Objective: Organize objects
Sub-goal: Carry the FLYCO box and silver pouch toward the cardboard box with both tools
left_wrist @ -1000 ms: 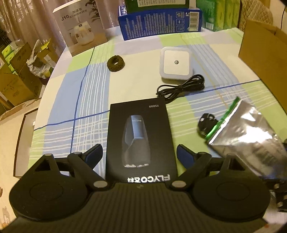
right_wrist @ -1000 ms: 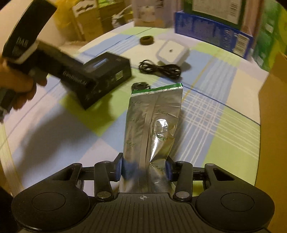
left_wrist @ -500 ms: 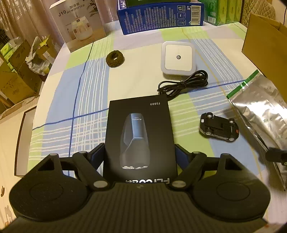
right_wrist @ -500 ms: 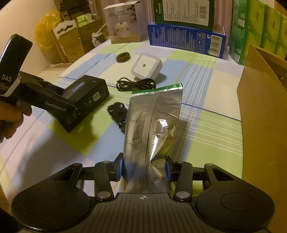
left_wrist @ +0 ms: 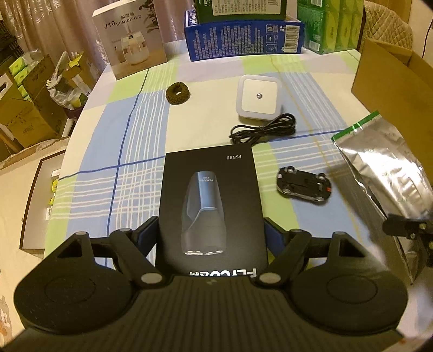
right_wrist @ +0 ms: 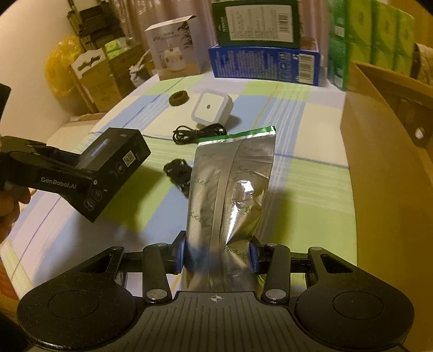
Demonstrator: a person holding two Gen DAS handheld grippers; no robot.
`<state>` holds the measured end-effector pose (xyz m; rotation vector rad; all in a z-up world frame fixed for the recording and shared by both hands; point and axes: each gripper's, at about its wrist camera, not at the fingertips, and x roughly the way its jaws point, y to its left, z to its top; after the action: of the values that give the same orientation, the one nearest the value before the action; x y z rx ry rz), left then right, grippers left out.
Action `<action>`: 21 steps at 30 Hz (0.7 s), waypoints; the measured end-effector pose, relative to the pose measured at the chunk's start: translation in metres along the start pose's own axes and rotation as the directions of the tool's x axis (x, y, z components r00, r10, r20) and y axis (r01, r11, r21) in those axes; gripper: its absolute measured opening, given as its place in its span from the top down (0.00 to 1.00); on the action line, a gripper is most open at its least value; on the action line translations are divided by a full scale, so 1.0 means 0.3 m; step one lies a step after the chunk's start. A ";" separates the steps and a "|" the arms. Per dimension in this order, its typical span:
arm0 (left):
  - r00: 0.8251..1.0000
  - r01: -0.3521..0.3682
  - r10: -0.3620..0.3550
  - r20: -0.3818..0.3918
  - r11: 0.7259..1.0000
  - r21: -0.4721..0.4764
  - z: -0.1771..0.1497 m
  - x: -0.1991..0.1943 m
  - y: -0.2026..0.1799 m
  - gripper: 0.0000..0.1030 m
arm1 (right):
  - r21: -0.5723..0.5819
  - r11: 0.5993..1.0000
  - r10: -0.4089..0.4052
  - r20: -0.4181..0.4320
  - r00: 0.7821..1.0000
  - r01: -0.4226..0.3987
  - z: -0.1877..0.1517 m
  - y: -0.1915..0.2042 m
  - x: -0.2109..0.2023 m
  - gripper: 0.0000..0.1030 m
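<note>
My left gripper (left_wrist: 211, 238) is shut on a black shaver box (left_wrist: 209, 205) and holds it above the table; the box also shows in the right wrist view (right_wrist: 108, 168). My right gripper (right_wrist: 216, 254) is shut on a silver foil pouch (right_wrist: 232, 189) with a green top strip, held in the air; the pouch also shows at the right of the left wrist view (left_wrist: 384, 168). On the checked tablecloth lie a black toy car (left_wrist: 304, 184), a coiled black cable (left_wrist: 262, 131), a white square night light (left_wrist: 258, 98) and a dark hair tie (left_wrist: 178, 93).
An open cardboard box (right_wrist: 392, 151) stands at the right, close to the pouch. A humidifier box (left_wrist: 130, 38), a blue box (left_wrist: 243, 35) and green packs (left_wrist: 330, 24) line the table's far edge. Cartons sit on the floor at left (left_wrist: 24, 108).
The left gripper has closed on the shaver box and lifted it. The right gripper has raised the pouch and swung it right, uncovering the toy car.
</note>
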<state>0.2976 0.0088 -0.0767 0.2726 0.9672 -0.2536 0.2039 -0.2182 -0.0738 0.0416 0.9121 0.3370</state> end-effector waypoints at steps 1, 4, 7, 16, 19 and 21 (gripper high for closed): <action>1.000 -0.001 0.001 0.004 1.000 0.001 -0.008 -0.015 -0.011 0.25 | 0.007 1.000 -0.002 -0.002 1.000 0.002 -0.013 0.003 -0.011 0.61; 1.000 0.007 -0.006 0.014 1.000 -0.007 -0.031 -0.057 -0.045 0.25 | 0.016 1.000 -0.006 -0.003 1.000 0.007 -0.042 0.012 -0.047 0.61; 1.000 0.017 -0.017 0.024 1.000 -0.023 -0.059 -0.103 -0.083 0.25 | 0.024 1.000 -0.018 0.014 1.000 0.018 -0.060 0.024 -0.098 0.61; 0.997 0.055 -0.050 0.055 0.994 -0.092 -0.158 -0.264 -0.187 0.25 | 0.042 0.999 -0.034 0.054 0.998 0.031 -0.093 0.054 -0.246 0.61; 0.996 0.066 -0.059 0.064 0.992 -0.111 -0.176 -0.312 -0.206 0.25 | 0.030 0.999 -0.042 0.069 0.997 0.040 -0.095 0.068 -0.293 0.61; 0.996 0.066 -0.057 0.070 0.991 -0.121 -0.187 -0.343 -0.216 0.25 | 0.032 0.999 -0.045 0.080 0.996 0.042 -0.096 0.075 -0.322 0.61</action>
<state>0.1768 -0.0237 -0.0284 0.1211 0.9224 -0.2569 0.1208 -0.2293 -0.0133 0.0626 0.8371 0.2793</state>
